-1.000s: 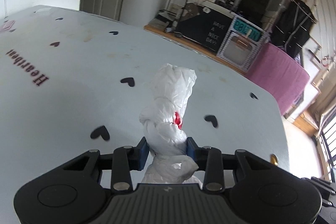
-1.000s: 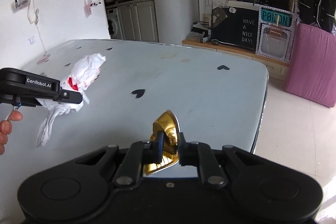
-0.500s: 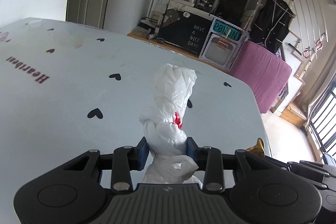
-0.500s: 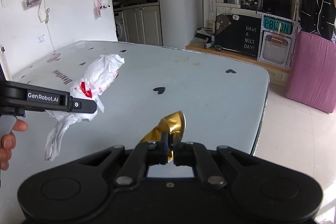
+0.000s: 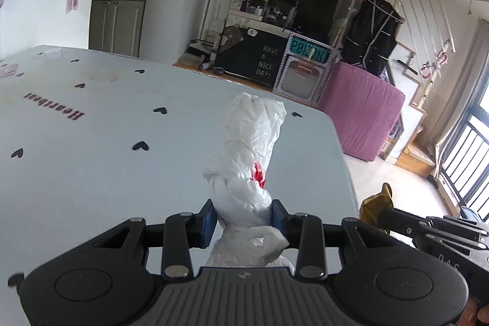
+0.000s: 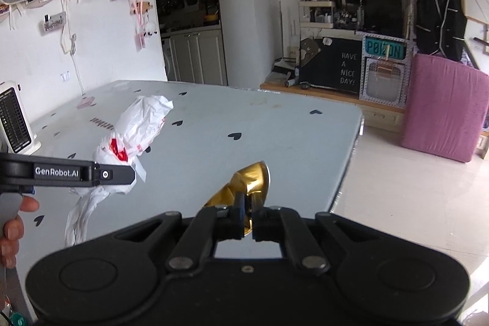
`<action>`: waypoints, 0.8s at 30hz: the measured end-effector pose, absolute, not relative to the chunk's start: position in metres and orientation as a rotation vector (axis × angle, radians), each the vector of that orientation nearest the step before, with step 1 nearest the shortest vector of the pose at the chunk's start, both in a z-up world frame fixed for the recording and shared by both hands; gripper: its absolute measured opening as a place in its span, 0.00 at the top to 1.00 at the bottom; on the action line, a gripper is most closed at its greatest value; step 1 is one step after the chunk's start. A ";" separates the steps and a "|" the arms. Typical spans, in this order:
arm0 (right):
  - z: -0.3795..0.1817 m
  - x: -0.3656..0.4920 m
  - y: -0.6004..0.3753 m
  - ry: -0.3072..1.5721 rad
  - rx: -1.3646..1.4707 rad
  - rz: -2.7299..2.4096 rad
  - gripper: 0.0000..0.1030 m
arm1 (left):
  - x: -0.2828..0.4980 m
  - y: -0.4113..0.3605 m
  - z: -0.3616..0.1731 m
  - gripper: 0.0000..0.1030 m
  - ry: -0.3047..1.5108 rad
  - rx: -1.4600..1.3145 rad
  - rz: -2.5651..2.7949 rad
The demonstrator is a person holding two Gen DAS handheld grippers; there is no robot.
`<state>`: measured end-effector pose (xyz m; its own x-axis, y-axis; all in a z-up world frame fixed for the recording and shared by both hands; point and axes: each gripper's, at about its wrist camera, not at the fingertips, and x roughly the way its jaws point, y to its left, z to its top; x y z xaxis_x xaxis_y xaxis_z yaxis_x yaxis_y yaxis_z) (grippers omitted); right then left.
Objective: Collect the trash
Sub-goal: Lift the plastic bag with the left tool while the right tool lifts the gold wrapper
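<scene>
Left wrist view shows the left gripper with its blue pads pressed on both sides of a crumpled white plastic bag, which sticks up and forward from between the jaws, a red mark on its folds. To the right of those jaws the right gripper's fingers pinch a gold wrapper. Beyond the jaws spreads the pale table printed with black hearts.

Right wrist view has the right gripper nearly closed, clamping the gold wrapper, which rises just ahead of the jaws. Left of them a hand holds the left gripper around the white plastic bag, above the table. Further off stands a pink block.
</scene>
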<state>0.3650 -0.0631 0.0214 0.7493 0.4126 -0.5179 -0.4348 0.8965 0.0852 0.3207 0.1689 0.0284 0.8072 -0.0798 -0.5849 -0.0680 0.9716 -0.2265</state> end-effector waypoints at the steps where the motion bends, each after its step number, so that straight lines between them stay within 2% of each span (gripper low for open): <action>1: 0.023 0.359 -0.066 0.552 -0.040 0.457 0.96 | 0.315 0.165 0.030 0.62 0.631 -0.241 -0.015; 12: 0.034 0.300 -0.118 0.518 -0.004 0.367 0.96 | 0.278 0.107 0.040 0.62 0.607 -0.161 -0.107; 24: 0.030 0.263 -0.197 0.519 0.052 0.254 0.96 | 0.270 0.024 0.035 0.62 0.613 -0.088 -0.226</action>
